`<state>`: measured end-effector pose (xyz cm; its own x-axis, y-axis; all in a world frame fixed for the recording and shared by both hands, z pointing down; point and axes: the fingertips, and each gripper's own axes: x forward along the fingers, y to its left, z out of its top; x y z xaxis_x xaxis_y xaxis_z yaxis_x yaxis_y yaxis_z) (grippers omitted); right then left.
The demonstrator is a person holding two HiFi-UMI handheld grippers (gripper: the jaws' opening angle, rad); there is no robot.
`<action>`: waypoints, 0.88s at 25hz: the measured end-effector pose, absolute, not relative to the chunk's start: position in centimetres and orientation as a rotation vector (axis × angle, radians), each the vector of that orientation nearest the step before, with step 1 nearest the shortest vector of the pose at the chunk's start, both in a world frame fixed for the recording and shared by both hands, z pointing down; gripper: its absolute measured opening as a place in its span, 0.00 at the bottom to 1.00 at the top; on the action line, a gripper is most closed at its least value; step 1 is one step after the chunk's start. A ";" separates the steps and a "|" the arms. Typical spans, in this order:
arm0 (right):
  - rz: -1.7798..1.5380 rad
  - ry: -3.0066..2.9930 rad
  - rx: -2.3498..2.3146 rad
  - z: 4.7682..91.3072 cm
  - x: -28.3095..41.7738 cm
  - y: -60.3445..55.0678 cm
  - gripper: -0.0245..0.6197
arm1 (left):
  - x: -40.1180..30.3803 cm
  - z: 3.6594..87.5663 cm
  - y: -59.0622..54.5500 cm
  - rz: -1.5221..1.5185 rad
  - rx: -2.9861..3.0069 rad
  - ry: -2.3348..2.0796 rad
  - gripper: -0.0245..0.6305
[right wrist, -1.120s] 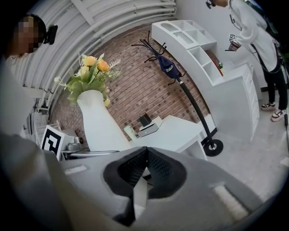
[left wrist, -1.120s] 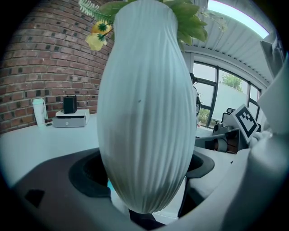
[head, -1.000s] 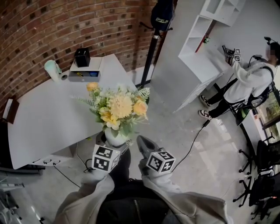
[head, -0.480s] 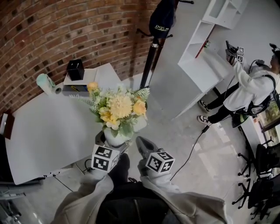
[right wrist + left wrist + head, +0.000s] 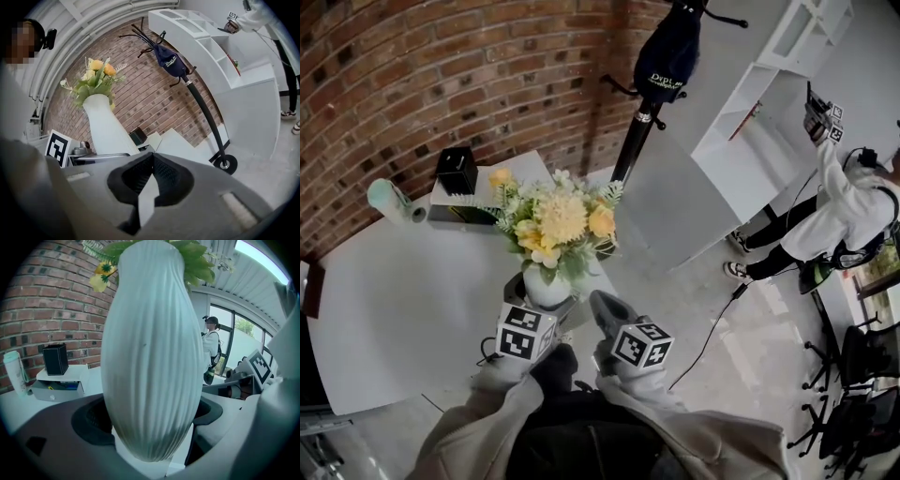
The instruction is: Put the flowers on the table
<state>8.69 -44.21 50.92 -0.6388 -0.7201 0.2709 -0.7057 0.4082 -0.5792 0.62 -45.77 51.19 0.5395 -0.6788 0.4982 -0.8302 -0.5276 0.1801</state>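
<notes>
Head view, left to right: table (image 5: 394, 300) with bare top on the left; flowers (image 5: 558, 220) in a vase (image 5: 546, 286) over its near edge; left gripper (image 5: 532, 302) at the vase; right gripper (image 5: 606, 311) just beside it. — A

Grip state? — B

Left gripper view: jaws spread wide round the vase's lower belly; pads (image 5: 91, 420) pressed on both sides; that one carries the load. Right gripper view: jaws pressed together, nothing between them; idle. — A

Step? — B

My read: transport, near its end; vase is at the table edge, not released; can't tell whether the base touches the top. — A

Next? — B

Go further in over bare top, clear of the edge; keep the vase upright, it looks top-heavy with the flowers; lower until the base sits flat; then part the left jaws and back out straight so the pads don't drag it. — A
</notes>
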 end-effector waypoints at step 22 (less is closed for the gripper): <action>-1.050 2.833 -1.296 53.1 4.7 -61.0 0.04 | -3.2 53.4 -62.3 0.417 2.294 -1.303 0.76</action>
